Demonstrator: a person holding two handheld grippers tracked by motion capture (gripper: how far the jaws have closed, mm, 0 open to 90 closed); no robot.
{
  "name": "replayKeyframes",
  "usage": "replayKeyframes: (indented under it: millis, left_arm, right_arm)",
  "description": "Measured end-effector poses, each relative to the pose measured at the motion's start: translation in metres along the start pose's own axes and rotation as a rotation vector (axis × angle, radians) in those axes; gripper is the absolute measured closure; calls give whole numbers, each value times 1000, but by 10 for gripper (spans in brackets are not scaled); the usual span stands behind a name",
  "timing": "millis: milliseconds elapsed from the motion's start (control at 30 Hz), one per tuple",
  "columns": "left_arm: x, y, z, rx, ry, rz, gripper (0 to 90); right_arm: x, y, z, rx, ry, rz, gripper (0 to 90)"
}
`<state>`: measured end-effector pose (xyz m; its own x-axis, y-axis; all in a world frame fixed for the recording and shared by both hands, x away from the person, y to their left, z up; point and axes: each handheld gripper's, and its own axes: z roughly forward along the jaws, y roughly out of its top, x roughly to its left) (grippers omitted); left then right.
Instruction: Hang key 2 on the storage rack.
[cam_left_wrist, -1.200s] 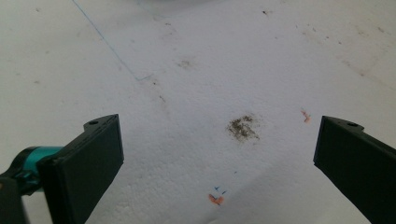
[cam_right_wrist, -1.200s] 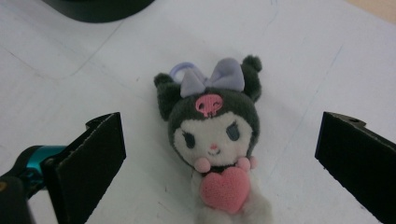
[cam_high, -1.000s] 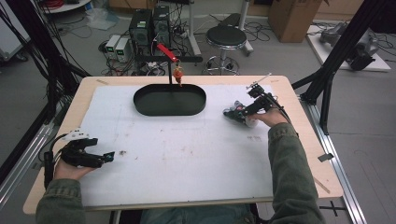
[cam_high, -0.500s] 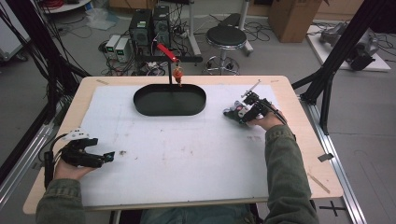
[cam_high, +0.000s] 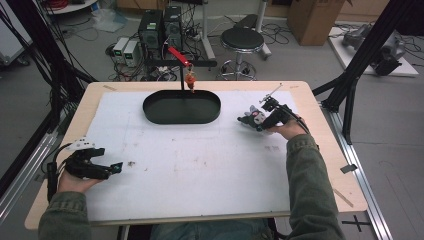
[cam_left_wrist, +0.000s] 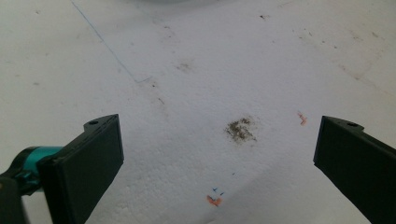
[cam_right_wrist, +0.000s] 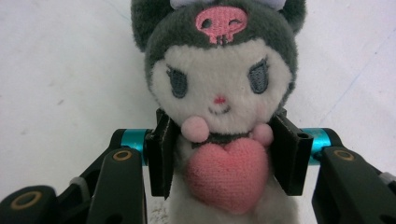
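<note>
Right gripper (cam_right_wrist: 219, 154) jaws closing on plush toy (cam_right_wrist: 219, 93), head pointing away, face up

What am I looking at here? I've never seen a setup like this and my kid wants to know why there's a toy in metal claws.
A person sits at a table covered with a white sheet and holds a hand-operated, two-jaw gripper in each hand. One picture comes from a camera above, and each of the other two from a camera riding on a gripper.

The right gripper has just been closing its jaws around a small grey and white plush toy with a pink heart; the pads now press its sides.

The left gripper rests near the table's left edge with its jaws wide open and nothing between them.

A dark oval tray lies farther back.
</note>
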<state>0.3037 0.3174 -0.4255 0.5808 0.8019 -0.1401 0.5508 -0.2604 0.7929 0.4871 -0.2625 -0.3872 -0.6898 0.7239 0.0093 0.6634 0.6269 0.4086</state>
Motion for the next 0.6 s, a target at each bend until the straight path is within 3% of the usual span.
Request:
replayKeyframes:
  millis: [333, 600]
  left_arm:
    - [1, 0, -1, -7, -2, -8, 20]
    - [0, 0, 0, -5, -2, -8, 20]
  right_arm:
    - [-5, -6, -20, -69, 47, 56, 493]
    - [-1, -5, -33, -125, 72, 65, 492]
